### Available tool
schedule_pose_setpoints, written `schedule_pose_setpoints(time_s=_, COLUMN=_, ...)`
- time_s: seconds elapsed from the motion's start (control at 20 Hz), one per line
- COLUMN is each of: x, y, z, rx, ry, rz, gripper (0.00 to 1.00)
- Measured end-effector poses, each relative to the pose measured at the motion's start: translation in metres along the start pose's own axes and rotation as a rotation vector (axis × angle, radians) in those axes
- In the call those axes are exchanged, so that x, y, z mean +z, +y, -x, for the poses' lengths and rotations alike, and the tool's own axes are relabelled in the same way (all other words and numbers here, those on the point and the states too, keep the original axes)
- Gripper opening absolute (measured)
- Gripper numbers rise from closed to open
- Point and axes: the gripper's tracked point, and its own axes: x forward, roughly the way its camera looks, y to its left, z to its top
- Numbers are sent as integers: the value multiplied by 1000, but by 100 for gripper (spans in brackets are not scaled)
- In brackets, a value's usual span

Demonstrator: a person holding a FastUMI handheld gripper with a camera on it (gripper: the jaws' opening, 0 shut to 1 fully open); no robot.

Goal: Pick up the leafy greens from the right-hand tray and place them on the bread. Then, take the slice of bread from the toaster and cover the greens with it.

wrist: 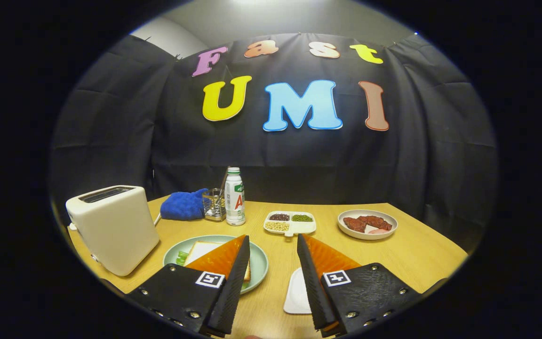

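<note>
A pale green plate lies on the wooden table, partly under my left finger. On it rests a slice of white bread, and bits of leafy greens stick out from under the slice's left edge. To the plate's left stands the cream toaster, its top slots dark. A small white tray lies beneath my right finger, and the part that shows is bare. My gripper hovers open above the table between plate and tray, nothing between its fingers.
Along the back of the table are a blue oven mitt, a glass cup and a white bottle. A divided dish of beans and a plate of meat lie beyond the fingers to the right.
</note>
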Motion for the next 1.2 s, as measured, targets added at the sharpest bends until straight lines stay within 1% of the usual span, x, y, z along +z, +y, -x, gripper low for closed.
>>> schedule_pose_setpoints(time_s=0.4, x=5, y=-82, z=21, rx=-93, ry=-44, rz=49, gripper=62)
schedule_pose_setpoints(time_s=0.9, x=-3, y=-203, z=44, rx=-190, ry=-13, rz=38, gripper=62)
schedule_pose_setpoints(time_s=1.05, x=-8, y=-229, z=47, rx=-187, ry=-4, rz=46, gripper=62)
schedule_pose_setpoints(time_s=1.2, x=-5, y=-247, z=48, rx=-171, ry=-24, rz=55, gripper=62)
